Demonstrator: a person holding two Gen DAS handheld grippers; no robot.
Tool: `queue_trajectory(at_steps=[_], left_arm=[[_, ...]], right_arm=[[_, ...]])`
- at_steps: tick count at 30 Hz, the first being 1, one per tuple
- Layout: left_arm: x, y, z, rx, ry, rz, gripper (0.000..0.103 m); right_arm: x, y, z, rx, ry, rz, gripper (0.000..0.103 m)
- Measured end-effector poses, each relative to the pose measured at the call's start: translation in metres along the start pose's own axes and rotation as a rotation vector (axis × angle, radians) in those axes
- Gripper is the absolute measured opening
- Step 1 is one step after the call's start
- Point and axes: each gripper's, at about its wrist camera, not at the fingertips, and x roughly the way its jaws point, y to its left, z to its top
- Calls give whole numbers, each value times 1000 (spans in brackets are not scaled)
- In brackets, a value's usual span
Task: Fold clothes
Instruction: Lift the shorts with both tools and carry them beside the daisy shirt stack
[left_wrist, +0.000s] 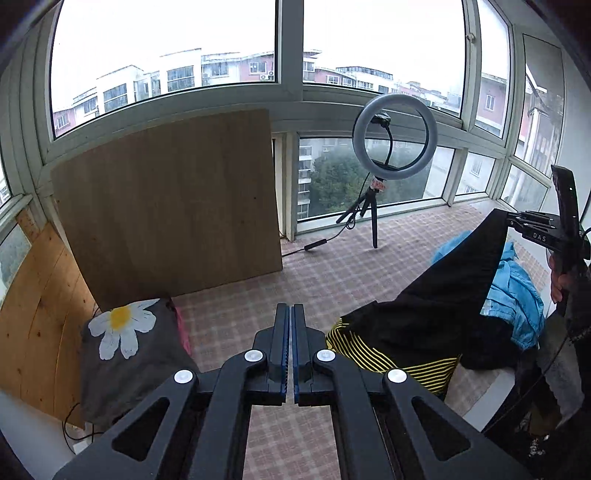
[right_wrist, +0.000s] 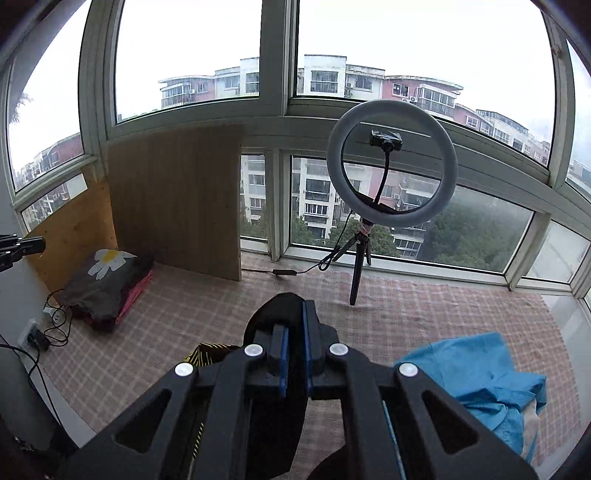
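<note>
At the lower left of the left wrist view lies a dark folded garment with a daisy print (left_wrist: 122, 332), stacked on a pink one against the wooden board (left_wrist: 173, 206). At bottom centre the left gripper (left_wrist: 291, 314) has its blue-lined pads pressed together with nothing between them. Right of it the black garment with yellow-striped trim (left_wrist: 436, 306) rises from the checked surface (left_wrist: 314, 266) toward the upper right, where the right gripper (left_wrist: 517, 221), marked "DAS", pinches one corner. The right wrist view confirms black cloth clamped between that gripper's pads (right_wrist: 284, 354). A crumpled blue garment (left_wrist: 517, 295) lies beneath at the right.

Judged risks: held by one corner, the garment may slip free, or drag the blue one along as it lifts. No other writing is legible.
</note>
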Motion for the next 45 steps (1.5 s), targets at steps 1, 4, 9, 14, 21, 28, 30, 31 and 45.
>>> queue_trajectory(at_steps=[1,4,9,14,21,28,30,31,45], left_arm=[[21,-14,-16,16,61,-56,0],[84,-71,-61,76,213,-177,5],[150,-170,-120,230,375,-343,21],[164,-250,-155,572,360,-354,37],[191,-300,-183,942,333,-231,53],[183,-253,-126,617,360,-309,10],[159,-220,-94,496,289,-290,9],[146,-202,-77,438,250,-281,9],[-124,-47,53,217,-218,-127,8]], right_arm=[[14,-11,-12,19,42,-9,6],[45,-45,-45,55,134,-113,6],[73,-119,-78,203,233,-224,6],[86,-147,-105,252,284,-202,6],[97,-135,-115,233,308,-142,6],[86,-131,-107,259,273,-90,6],[75,-129,-99,286,240,-56,6],[68,-127,-93,300,214,-37,6],[-136,-31,20,139,-260,133,6]])
